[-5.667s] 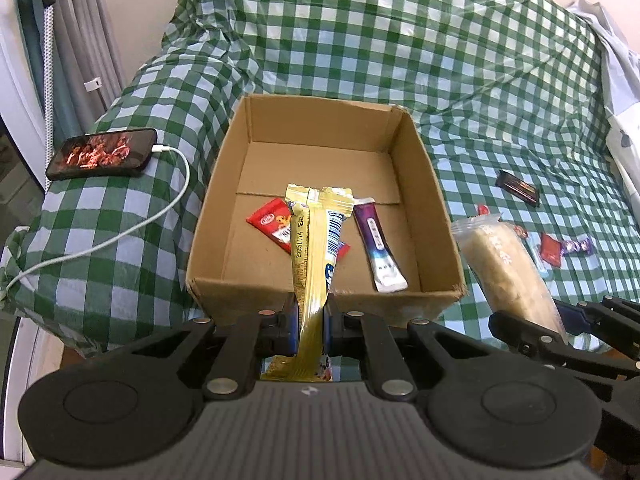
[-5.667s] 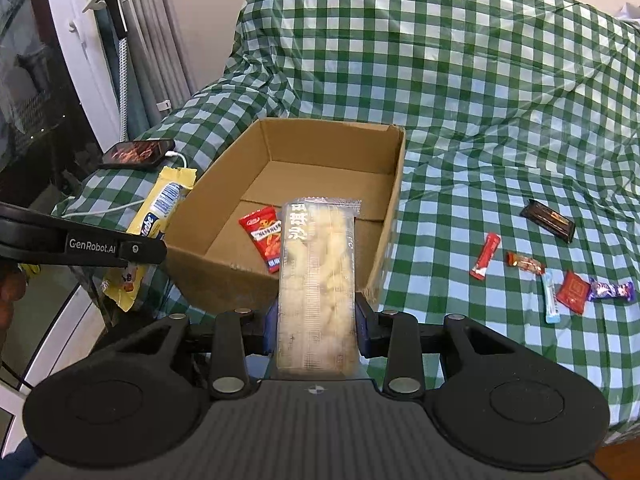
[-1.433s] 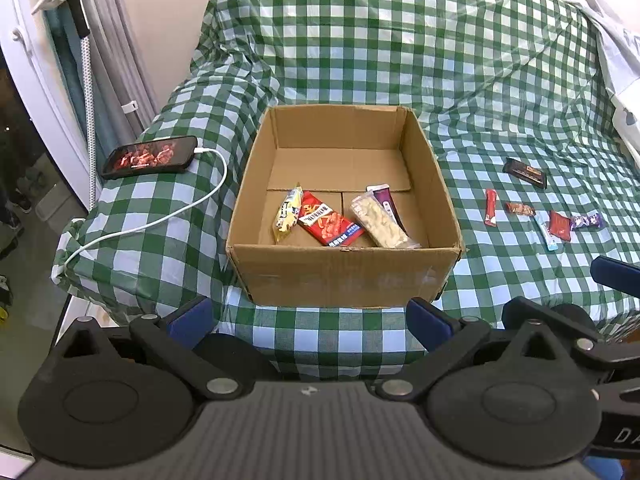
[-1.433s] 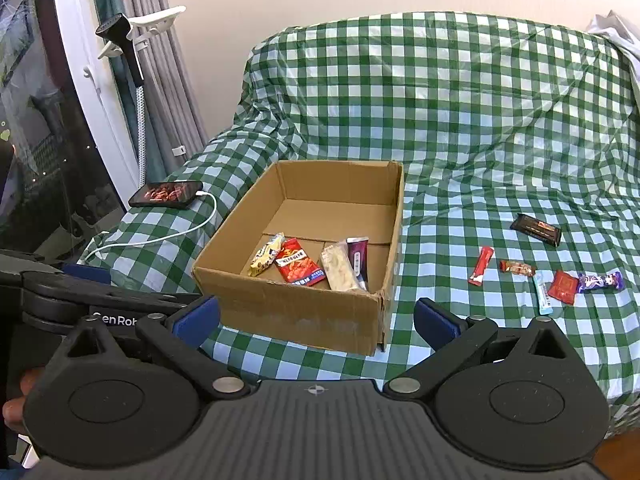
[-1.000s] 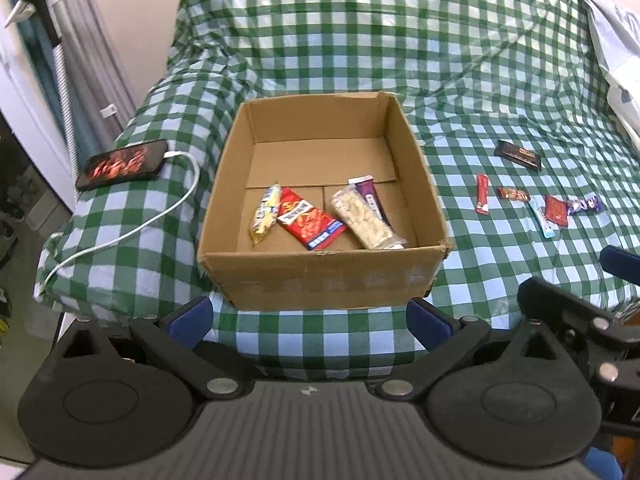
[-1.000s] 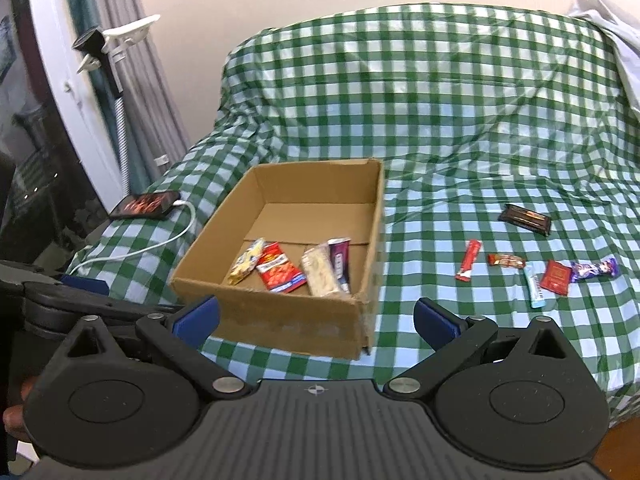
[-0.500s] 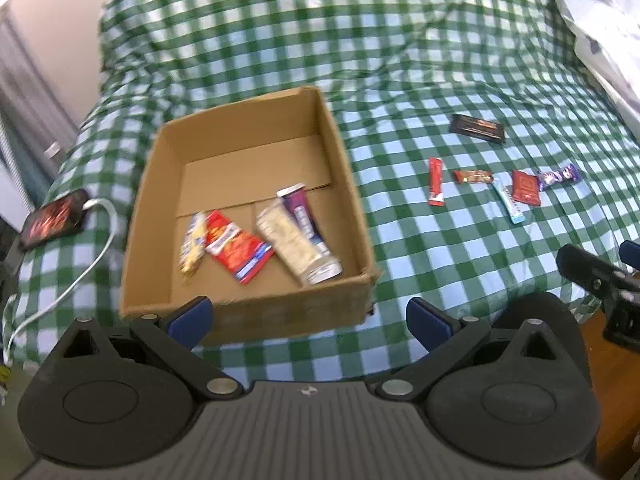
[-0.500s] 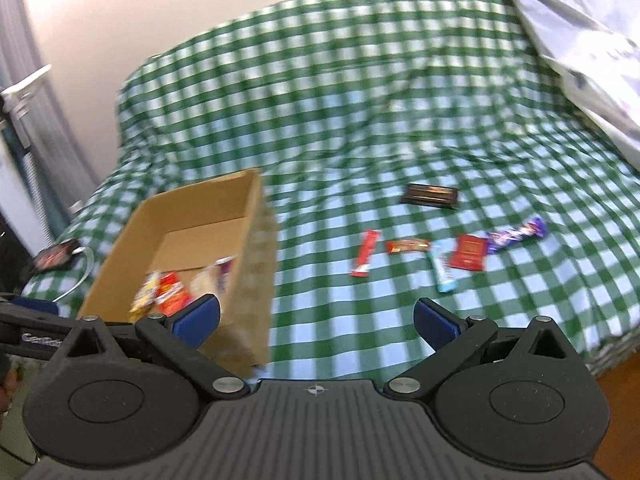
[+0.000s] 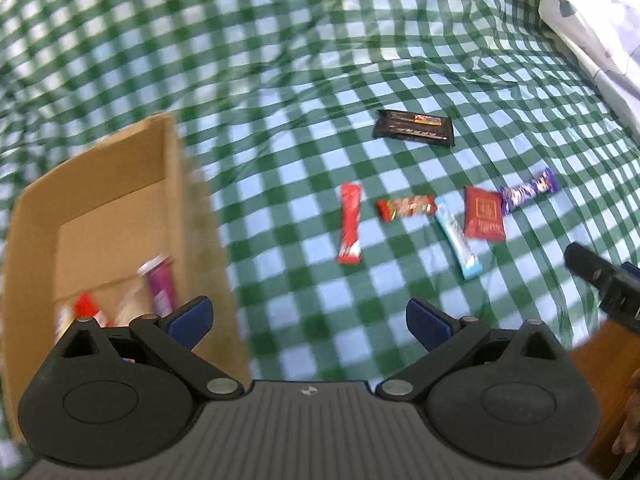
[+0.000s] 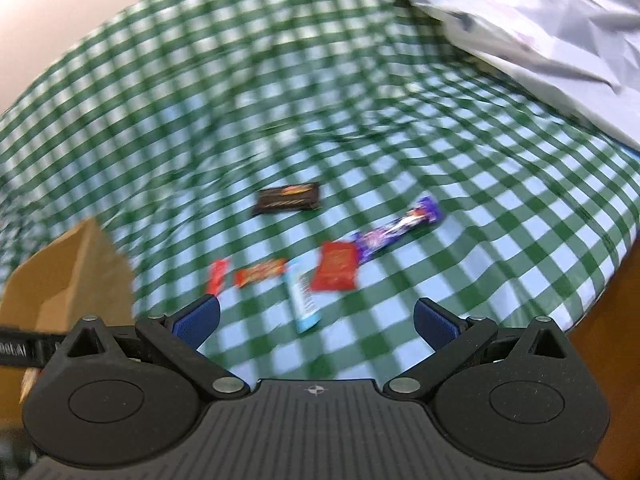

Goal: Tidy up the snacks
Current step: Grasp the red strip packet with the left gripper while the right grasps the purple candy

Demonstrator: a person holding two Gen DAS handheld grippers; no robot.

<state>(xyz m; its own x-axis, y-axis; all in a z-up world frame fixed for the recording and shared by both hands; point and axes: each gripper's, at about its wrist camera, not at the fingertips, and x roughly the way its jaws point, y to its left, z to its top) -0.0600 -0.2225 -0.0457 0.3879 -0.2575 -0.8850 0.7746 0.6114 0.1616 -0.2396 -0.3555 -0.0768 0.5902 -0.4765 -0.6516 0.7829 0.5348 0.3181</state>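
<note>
Box (image 9: 192,200) left | six snacks on cloth (image 9: 280,80) | grey fabric (image 10: 560,20) right

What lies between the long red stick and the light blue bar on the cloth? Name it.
In the left wrist view, one small red-orange candy bar lies crosswise between the long red stick and the light blue bar. The right wrist view shows the same order, blurred.

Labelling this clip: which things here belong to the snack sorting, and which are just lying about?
Job:
brown cardboard box
long red stick packet
orange-red bar
pale blue stick
square red sachet
purple bar
black wrapped bar

Lying about:
crumpled white cloth
</note>
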